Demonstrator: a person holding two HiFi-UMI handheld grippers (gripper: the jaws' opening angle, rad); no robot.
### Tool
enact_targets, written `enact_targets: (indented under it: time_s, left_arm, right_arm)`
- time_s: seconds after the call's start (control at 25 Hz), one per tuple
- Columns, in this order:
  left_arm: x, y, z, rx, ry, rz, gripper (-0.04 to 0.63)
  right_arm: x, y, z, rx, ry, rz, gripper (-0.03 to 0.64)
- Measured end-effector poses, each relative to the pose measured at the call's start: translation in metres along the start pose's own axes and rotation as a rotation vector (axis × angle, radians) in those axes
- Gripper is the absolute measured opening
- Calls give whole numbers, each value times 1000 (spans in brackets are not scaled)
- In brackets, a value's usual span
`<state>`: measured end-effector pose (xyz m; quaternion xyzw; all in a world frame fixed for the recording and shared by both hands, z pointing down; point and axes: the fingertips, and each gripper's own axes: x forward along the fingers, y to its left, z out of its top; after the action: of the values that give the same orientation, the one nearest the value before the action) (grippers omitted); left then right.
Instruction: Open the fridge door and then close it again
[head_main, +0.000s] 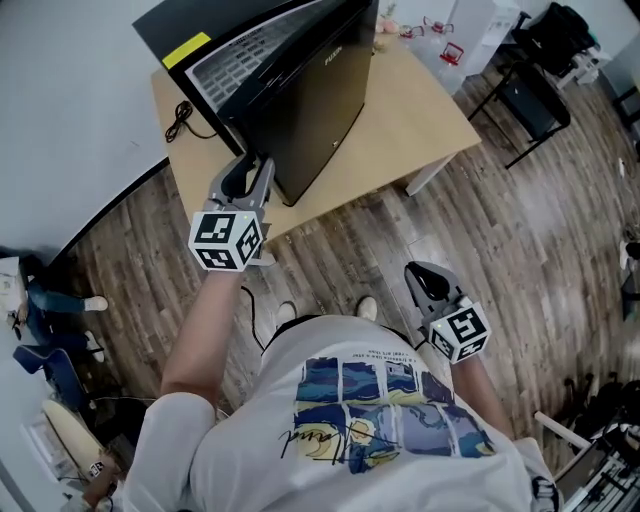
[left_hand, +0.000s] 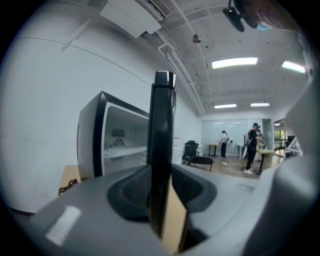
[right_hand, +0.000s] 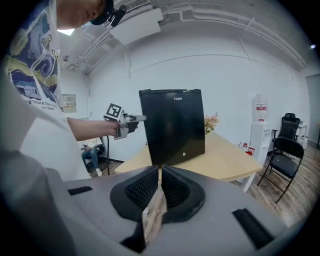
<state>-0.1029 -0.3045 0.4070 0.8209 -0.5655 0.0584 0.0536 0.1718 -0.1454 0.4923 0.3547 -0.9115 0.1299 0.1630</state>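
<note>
Left gripper (head_main: 245, 172) has its jaws spread wide on either side of the free edge of the fridge door (head_main: 335, 105), with table colour showing between the door and one pad, so the pads do not clamp it. That door stands swung partly out from the fridge (head_main: 200, 40), whose white shelves show inside. The fridge sits on the table (head_main: 420, 120). Right gripper (head_main: 420, 275), jaws together on nothing, hangs well out from the fridge over the wood floor (head_main: 520, 250).

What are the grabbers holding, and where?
The left gripper has the edge of the fridge door between its jaws, seemingly not clamped. The right gripper holds nothing.
</note>
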Motion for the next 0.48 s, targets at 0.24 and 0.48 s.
enact_targets:
  time_s: [0.24, 0.48]
  left_arm:
    - [-2, -26, 0, -11, -1, 42, 127]
    - [-3, -56, 1, -17, -3, 60, 124]
  right_arm:
    - [-6, -17, 3, -24, 8, 47, 26]
    - [-18, -30, 1, -48, 17, 79, 26]
